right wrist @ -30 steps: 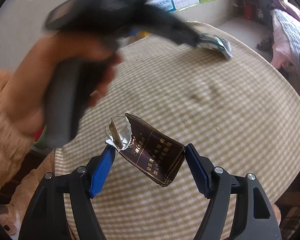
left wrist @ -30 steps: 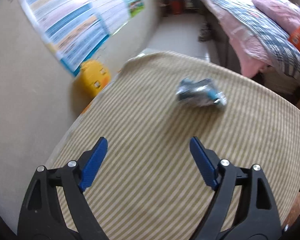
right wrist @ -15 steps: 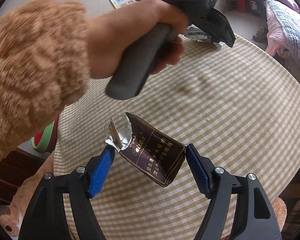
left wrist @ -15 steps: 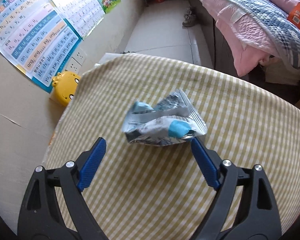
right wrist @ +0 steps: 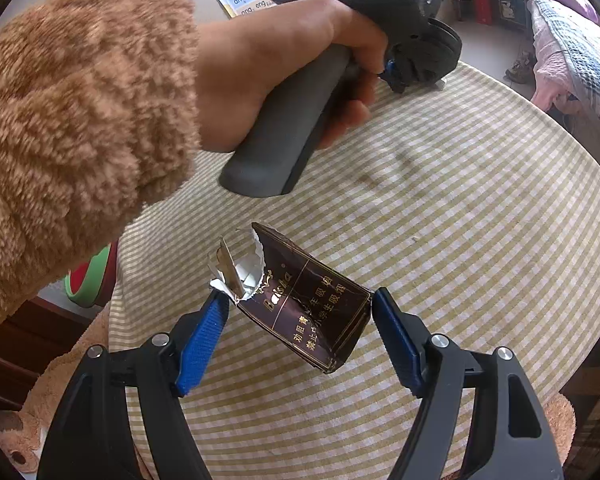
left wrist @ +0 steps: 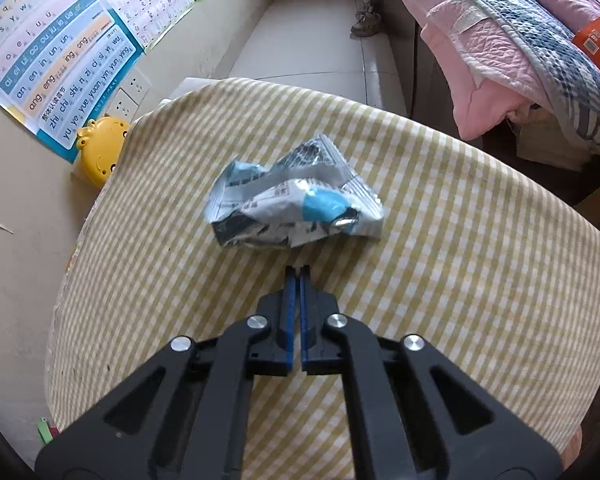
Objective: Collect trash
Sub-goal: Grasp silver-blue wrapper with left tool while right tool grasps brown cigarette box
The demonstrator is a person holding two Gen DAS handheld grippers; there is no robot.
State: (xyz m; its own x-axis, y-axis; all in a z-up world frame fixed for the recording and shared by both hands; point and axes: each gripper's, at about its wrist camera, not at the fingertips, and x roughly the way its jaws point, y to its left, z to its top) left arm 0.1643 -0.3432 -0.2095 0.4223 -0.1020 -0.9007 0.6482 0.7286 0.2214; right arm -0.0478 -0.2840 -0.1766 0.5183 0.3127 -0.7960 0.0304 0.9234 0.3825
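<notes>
Checked tablecloth (left wrist: 480, 240) beside quilted bed (left wrist: 540, 32); left gripper (left wrist: 298, 270) fingers together, right gripper (right wrist: 300, 304) fingers clamping brown carton (right wrist: 312, 304).

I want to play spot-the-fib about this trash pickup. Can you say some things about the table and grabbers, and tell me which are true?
1. The left gripper is shut. True.
2. The crumpled wrapper is red. False: it is blue, white and silvery.
3. The dark pack sits between the fingers of the right gripper. True.
4. The tablecloth is plain white. False: it is yellow-and-white checked.
</notes>
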